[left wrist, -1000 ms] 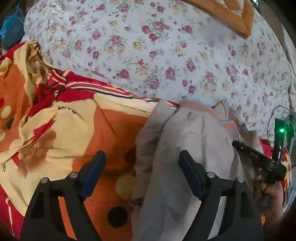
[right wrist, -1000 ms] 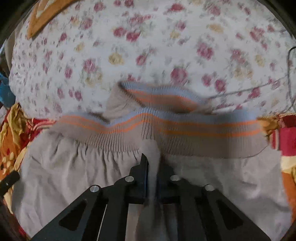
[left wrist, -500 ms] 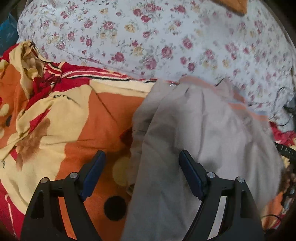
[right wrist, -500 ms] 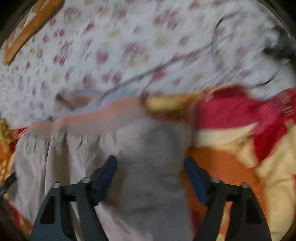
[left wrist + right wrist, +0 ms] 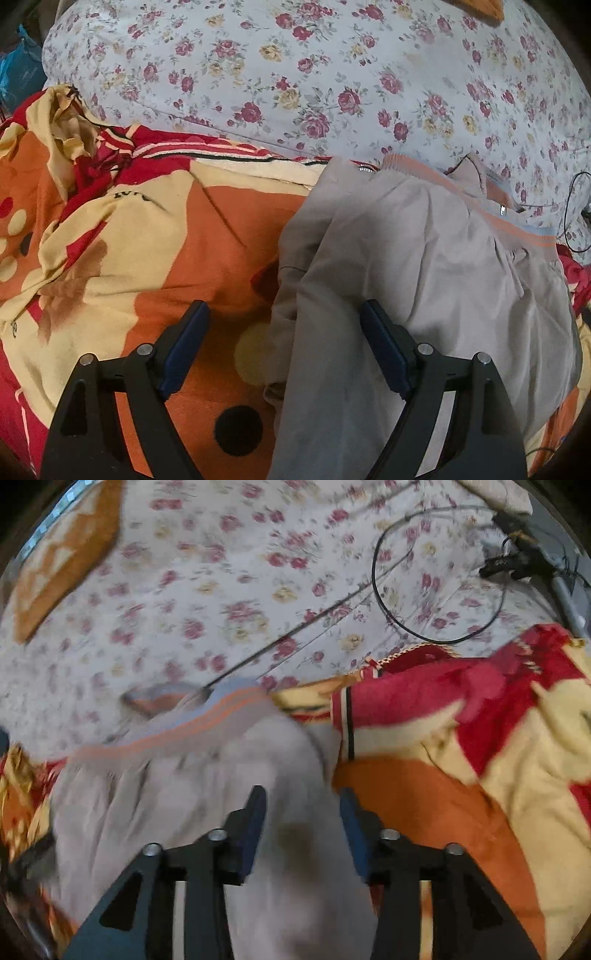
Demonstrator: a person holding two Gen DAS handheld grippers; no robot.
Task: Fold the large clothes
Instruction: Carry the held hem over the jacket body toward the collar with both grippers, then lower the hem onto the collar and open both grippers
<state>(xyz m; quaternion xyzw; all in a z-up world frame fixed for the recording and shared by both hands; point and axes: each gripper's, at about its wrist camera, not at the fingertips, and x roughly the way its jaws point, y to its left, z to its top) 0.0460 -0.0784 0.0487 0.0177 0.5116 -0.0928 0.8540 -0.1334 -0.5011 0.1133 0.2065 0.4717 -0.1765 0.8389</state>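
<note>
A beige-grey garment with a ribbed band striped orange and blue lies crumpled on an orange, red and yellow blanket. My left gripper hangs open and wide over the garment's left edge, one finger above the blanket and the other above the cloth. In the right wrist view the picture is blurred. There my right gripper is open over the right edge of the garment, with cloth below the gap and nothing pinched. The ribbed band runs up to the left.
A white floral sheet covers the bed beyond the blanket. A black cable loops across the sheet towards dark gear at the far right. An orange patterned cloth lies at the far left, and a blue object sits beyond the bed's corner.
My right gripper let go of the pinched fold of garment, opened and swung right towards the blanket. It left the left wrist view. The garment settled flatter. My left gripper barely moved.
</note>
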